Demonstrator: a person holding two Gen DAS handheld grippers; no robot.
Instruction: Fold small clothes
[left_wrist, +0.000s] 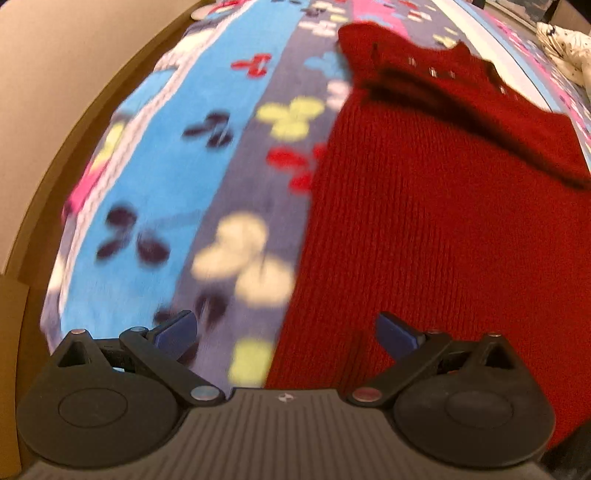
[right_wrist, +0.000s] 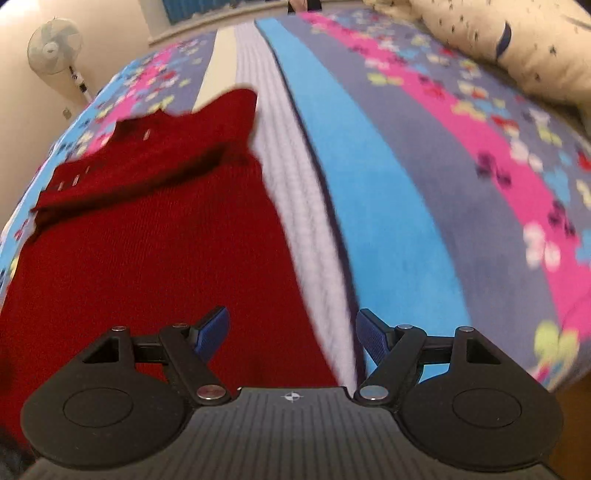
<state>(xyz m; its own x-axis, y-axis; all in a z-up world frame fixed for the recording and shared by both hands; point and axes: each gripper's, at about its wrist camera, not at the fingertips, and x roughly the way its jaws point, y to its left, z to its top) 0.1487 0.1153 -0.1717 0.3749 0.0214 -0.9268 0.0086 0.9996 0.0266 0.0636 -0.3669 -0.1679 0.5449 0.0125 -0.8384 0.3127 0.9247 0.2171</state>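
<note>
A red knitted garment (left_wrist: 436, 206) lies flat on a bed covered by a striped butterfly-print blanket (left_wrist: 177, 177). Its far part is folded back over itself. My left gripper (left_wrist: 286, 332) is open and empty, hovering over the garment's near left edge. In the right wrist view the same red garment (right_wrist: 147, 236) fills the left half, on the blanket (right_wrist: 424, 166). My right gripper (right_wrist: 293, 332) is open and empty, over the garment's near right edge.
A wooden bed frame (left_wrist: 74, 140) curves along the left side. A cream patterned pillow (right_wrist: 517, 44) lies at the far right of the bed; it also shows in the left wrist view (left_wrist: 565, 51). A standing fan (right_wrist: 55, 48) is beyond the bed's far left.
</note>
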